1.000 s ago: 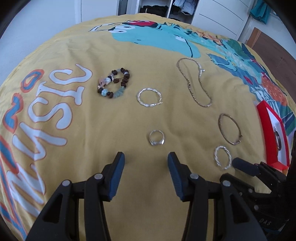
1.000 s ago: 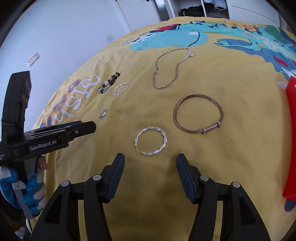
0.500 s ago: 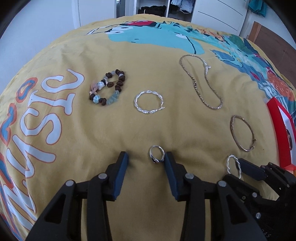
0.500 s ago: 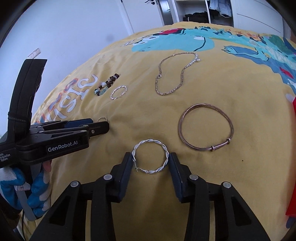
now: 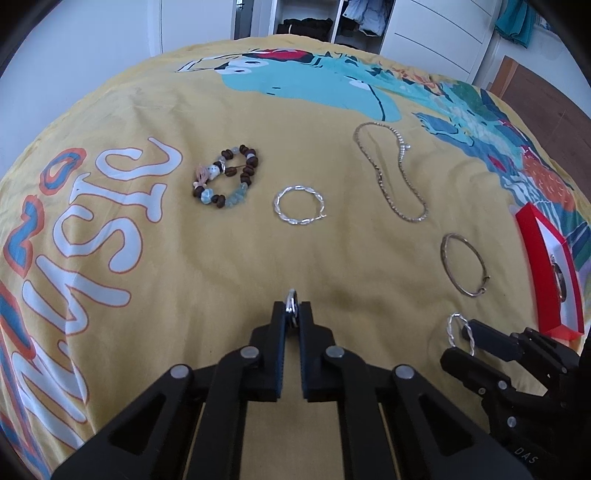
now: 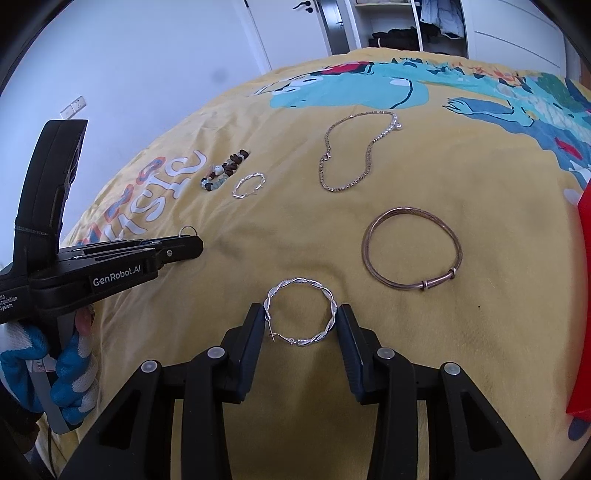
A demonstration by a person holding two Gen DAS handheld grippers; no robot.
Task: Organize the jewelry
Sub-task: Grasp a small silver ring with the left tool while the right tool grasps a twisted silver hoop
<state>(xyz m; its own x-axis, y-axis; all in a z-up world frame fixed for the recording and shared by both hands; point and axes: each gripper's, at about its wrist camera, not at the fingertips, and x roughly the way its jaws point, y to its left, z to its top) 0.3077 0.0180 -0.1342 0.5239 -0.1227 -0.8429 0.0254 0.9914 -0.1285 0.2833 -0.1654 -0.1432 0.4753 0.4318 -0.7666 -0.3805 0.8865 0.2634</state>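
On the yellow bedspread (image 5: 332, 258), nearest to the cameras, the left gripper (image 5: 291, 318) is clenched on a small silver ring (image 5: 291, 302), which stands upright between the blue pads w/ its top poking out. Seen from the right wrist view, this gripper's side carries white print "GenRobot.AI", and a hand in a blue-white glove (image 6: 70, 373) holds its handle. The right gripper (image 6: 300, 322) has its jaws around a twisted silver hoop (image 6: 301, 314) that lies flat on the cloth; both pads touch or nearly touch the hoop's sides, but I cannot tell if they squeeze it. Just beyond, to the right, lies a thin copper-coloured bangle (image 6: 412, 247) w/ two small sliding rings. At the right edge sits a red tray (image 5: 546, 266) w/ white inside, one round piece in it, not clear which. Farther, a second twisted silver hoop (image 5: 299, 205) lies beside a beaded bracelet (image 5: 225, 177) of brown, pale blue and white beads. Right of these a fine chain necklace (image 5: 391, 170) makes a long loop. Big white letters w/ orange outline on the cloth read approx. "music". Beyond the bed are white wardrobe doors (image 5: 439, 33).
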